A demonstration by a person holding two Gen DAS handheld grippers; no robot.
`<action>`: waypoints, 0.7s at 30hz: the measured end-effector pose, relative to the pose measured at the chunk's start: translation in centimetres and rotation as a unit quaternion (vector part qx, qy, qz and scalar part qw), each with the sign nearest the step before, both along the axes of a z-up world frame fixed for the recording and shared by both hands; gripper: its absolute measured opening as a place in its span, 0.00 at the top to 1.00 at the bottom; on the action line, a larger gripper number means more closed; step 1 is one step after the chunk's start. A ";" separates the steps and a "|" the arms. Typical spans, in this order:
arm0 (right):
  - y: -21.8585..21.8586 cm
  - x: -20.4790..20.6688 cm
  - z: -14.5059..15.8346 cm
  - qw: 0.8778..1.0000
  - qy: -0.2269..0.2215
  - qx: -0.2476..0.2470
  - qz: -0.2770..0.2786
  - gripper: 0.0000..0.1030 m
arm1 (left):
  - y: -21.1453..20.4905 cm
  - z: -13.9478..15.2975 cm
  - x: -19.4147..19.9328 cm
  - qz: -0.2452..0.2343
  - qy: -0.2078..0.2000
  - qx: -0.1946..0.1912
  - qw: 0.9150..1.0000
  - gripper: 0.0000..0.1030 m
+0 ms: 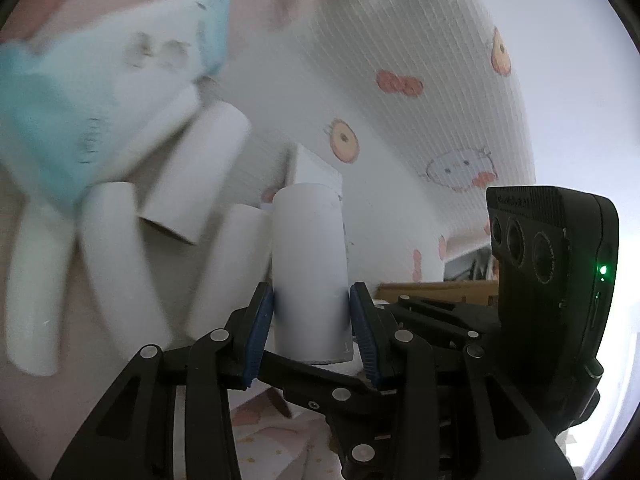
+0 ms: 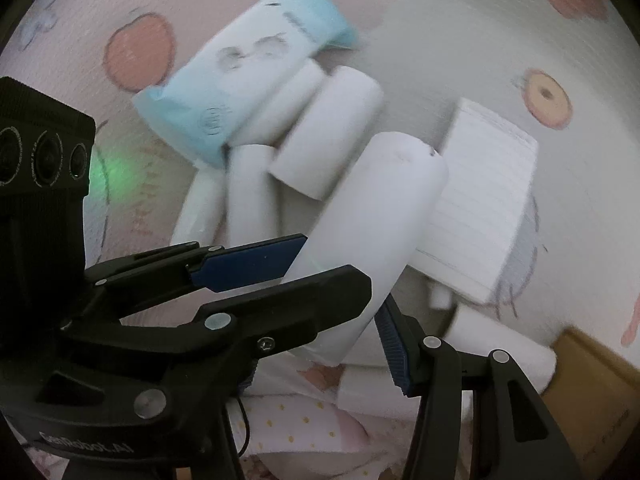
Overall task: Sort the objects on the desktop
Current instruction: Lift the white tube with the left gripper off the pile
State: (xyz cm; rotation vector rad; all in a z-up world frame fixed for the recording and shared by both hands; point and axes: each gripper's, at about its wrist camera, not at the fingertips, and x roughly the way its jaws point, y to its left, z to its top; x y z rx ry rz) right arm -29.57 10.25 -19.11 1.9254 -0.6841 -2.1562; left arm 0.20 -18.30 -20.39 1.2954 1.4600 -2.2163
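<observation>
A white paper tube (image 1: 310,264) stands upright between the blue pads of my left gripper (image 1: 312,300), which is shut on it. In the right wrist view the same tube (image 2: 384,208) slants up to the right, and its lower end lies inside my right gripper (image 2: 344,340). The right gripper's blue right pad (image 2: 394,348) sits against the tube. Its other finger is hidden behind the left gripper's black body (image 2: 160,340). Several more white tubes (image 2: 256,196) lie in a heap on the cloth beyond.
A blue-and-white tissue pack (image 2: 240,68) rests on the far end of the tube heap. A lined notepad (image 2: 480,208) lies just right of the held tube. More tubes (image 2: 500,356) and a cardboard box (image 2: 592,380) sit at lower right. A cartoon-print tablecloth (image 2: 480,40) covers the table.
</observation>
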 end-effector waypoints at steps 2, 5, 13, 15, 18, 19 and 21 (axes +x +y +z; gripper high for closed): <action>-0.6 -0.4 0.0 1.000 0.006 -0.003 0.014 0.51 | -0.3 0.0 0.5 0.016 -0.002 -0.003 1.000 0.58; -1.3 -0.9 -0.6 1.000 0.006 -0.007 0.027 0.51 | -0.9 -0.4 1.8 0.035 -0.006 0.005 0.999 0.58; -1.1 -0.8 -2.5 0.998 -0.007 0.054 0.039 0.51 | -1.6 -2.9 2.6 0.049 -0.022 0.076 0.996 0.58; -0.2 -0.7 -3.0 0.999 -0.011 0.035 0.026 0.51 | -1.6 -2.8 2.7 0.050 -0.018 0.078 0.996 0.58; 0.4 -0.7 -3.3 0.999 -0.006 0.031 0.026 0.51 | -1.6 -2.5 2.7 0.045 -0.011 0.072 0.996 0.58; 0.4 -0.7 -3.3 0.999 -0.002 0.037 0.032 0.52 | -1.6 -2.5 2.8 0.044 -0.010 0.071 0.996 0.58; 0.3 -0.6 -3.3 0.998 0.004 0.050 0.041 0.54 | -1.6 -2.6 2.7 0.044 -0.016 0.070 0.996 0.58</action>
